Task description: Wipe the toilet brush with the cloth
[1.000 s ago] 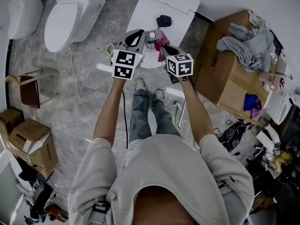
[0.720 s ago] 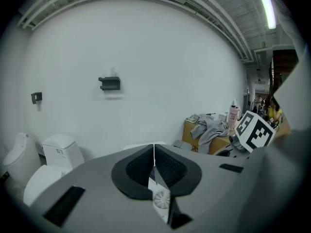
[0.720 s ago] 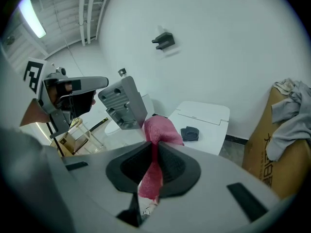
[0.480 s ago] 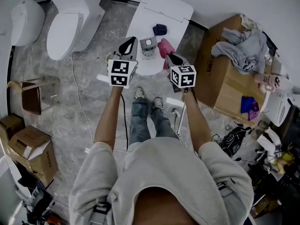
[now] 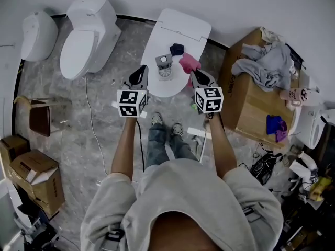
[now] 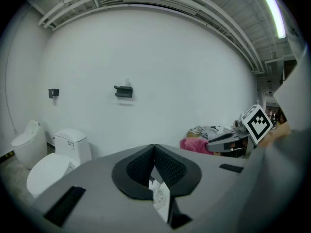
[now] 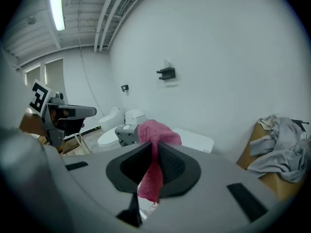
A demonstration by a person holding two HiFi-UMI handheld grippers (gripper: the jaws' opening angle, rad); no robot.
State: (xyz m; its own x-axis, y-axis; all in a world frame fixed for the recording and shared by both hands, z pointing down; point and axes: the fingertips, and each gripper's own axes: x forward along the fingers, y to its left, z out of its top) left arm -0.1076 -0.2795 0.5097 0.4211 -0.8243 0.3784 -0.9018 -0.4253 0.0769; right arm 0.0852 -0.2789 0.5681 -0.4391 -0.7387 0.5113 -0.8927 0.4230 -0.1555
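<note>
Right gripper (image 5: 192,73) pinches the pink cloth (image 7: 154,132). Left gripper (image 5: 141,71) has its jaws together on nothing. Beyond them the brush (image 5: 164,67) stands free on the toilet lid (image 5: 183,27). Wiping looks unstarted. Next, the left jaws must open for the brush handle.

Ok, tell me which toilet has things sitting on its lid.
The rightmost toilet, the flat-lidded one of the three: the grey toilet brush and a dark object rest on it.

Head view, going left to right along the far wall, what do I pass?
rounded white toilet → white toilet with tank → grey toilet brush → pink cloth → cardboard box topped with grey clothes
</note>
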